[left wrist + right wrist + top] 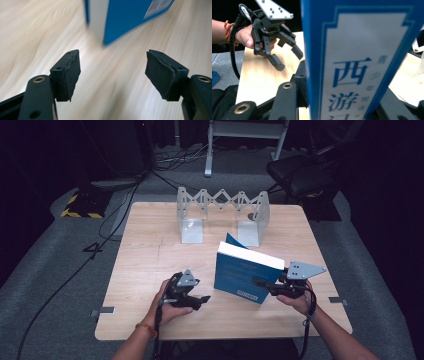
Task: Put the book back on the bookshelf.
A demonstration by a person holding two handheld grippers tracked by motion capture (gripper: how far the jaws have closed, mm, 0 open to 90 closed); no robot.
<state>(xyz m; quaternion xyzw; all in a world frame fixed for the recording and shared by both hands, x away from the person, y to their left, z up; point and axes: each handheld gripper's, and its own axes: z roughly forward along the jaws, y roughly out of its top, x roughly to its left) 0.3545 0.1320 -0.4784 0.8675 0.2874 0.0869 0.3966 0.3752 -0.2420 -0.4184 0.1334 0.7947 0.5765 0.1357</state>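
A blue book (pixel 244 274) with a white spine panel stands tilted on the wooden table (pixel 150 255), right of centre. My right gripper (pixel 261 284) comes in from the right and is shut on the book's near lower corner. In the right gripper view both jaws press the book (pixel 354 62) by its spine. My left gripper (pixel 202 300) rests low over the table to the left of the book, open, with nothing between its pads. Beyond its pads in the left gripper view, the book's lower corner (pixel 125 17) sits a short way ahead of the left gripper (pixel 112 75). The left gripper (pixel 289 58) also appears across the table in the right gripper view.
A white expanding book rack (pixel 222 215) with two end plates stands at the back middle of the table. A dark chair (pixel 300 170) and cables lie on the floor behind. Bare wood spreads over the table's left half.
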